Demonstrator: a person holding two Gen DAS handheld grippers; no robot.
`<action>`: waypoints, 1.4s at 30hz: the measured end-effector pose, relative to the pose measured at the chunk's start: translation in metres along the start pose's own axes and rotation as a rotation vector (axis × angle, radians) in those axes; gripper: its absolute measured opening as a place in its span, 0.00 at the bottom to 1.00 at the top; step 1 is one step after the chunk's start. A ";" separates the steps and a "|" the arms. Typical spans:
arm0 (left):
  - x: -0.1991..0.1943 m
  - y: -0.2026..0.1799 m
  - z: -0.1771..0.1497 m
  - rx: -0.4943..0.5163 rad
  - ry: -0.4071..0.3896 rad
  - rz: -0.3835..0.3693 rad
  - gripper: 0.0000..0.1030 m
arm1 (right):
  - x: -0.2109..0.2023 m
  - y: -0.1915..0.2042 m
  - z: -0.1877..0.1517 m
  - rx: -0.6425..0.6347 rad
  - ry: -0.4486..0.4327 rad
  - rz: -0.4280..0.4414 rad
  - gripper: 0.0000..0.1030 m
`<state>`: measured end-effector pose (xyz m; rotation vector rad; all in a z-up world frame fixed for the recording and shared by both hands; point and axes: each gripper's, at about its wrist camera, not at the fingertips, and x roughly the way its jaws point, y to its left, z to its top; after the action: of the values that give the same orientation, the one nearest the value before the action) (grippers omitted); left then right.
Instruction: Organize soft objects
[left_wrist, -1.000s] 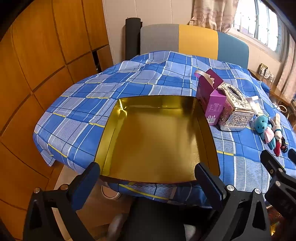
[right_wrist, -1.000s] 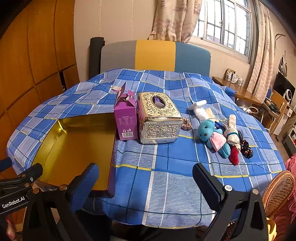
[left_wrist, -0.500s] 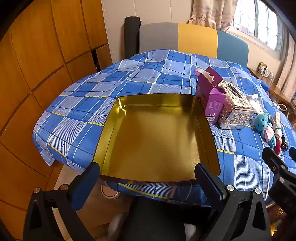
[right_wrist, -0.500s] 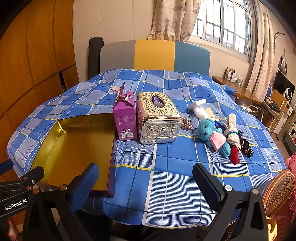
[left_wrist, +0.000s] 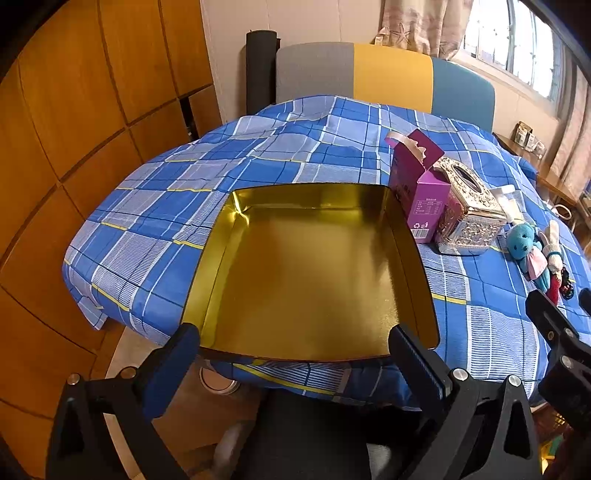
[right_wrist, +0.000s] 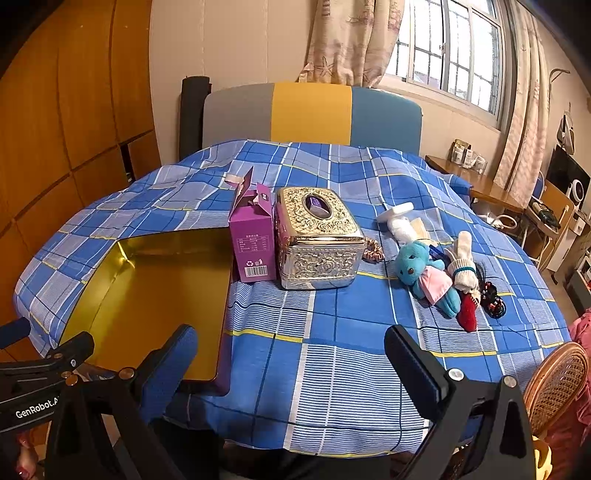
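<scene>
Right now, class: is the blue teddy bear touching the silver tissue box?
Apart. The right wrist view shows a plain strip of blue checked cloth between the blue teddy bear and the silver tissue box.

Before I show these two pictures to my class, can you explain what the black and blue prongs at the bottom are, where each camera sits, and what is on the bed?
There is no robot here: a person holds a two-finger tool in each hand, and a wide-angle camera on each looks forward along its fingers. One picture comes from the left tool, the other from the right tool. Both tools are open and hold nothing.

On the blue checked cloth lies an empty gold tray. Beside it stand a purple carton and an ornate metal tissue box. Further right lie the soft things: a blue teddy, a white rabbit toy, a hair scrunchie and a white plush toy.
</scene>
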<state>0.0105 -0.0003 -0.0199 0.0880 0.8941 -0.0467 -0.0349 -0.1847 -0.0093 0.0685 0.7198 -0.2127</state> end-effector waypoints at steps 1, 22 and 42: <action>0.001 0.000 0.000 0.000 0.004 -0.009 1.00 | 0.000 0.000 0.000 -0.003 0.001 -0.001 1.00; 0.035 -0.068 -0.018 0.125 0.166 -0.419 1.00 | 0.077 -0.125 -0.022 0.097 0.170 -0.106 0.79; 0.064 -0.160 -0.017 0.168 0.402 -0.735 1.00 | 0.196 -0.311 0.046 0.354 0.206 -0.180 0.60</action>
<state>0.0246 -0.1577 -0.0897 -0.0828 1.2854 -0.8134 0.0707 -0.5276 -0.1003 0.3677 0.8877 -0.5098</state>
